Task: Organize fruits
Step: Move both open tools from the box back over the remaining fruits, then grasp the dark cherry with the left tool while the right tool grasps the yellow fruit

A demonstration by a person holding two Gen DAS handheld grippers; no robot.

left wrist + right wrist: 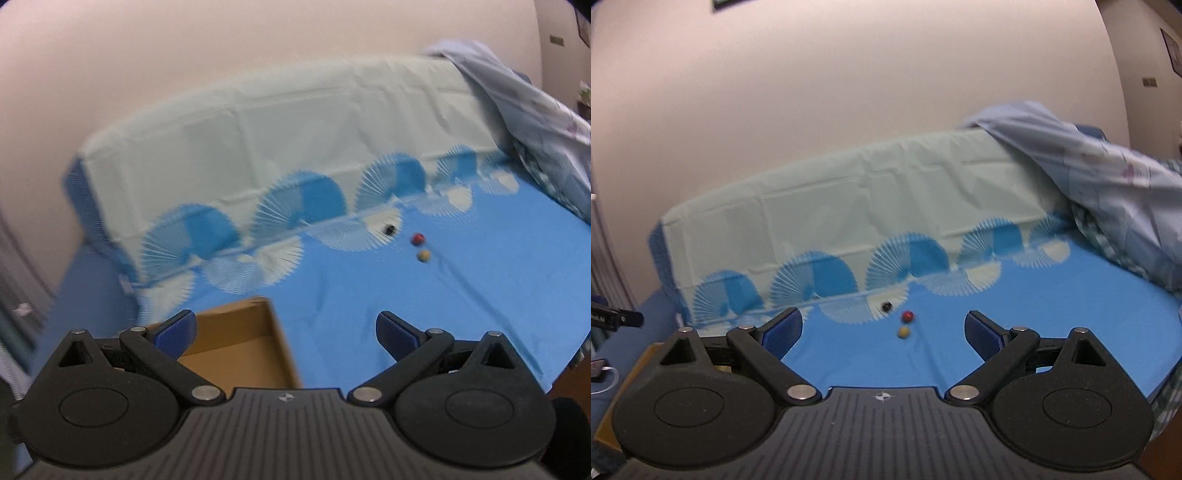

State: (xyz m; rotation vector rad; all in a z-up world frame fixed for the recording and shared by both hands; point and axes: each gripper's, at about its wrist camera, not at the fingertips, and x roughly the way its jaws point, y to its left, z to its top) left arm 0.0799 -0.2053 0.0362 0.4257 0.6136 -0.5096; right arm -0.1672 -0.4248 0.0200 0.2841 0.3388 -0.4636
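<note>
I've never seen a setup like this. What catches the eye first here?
Three small round fruits lie close together on the bright blue tablecloth: a black one near the fan-patterned fold, a red one beside it and a yellow one nearest. Each view looks out between an open black claw, and a cardboard box sits just under the left claw.

No text, label, brand or number could be read in either view; the small wall signs at the upper right were too blurred to make out
</note>
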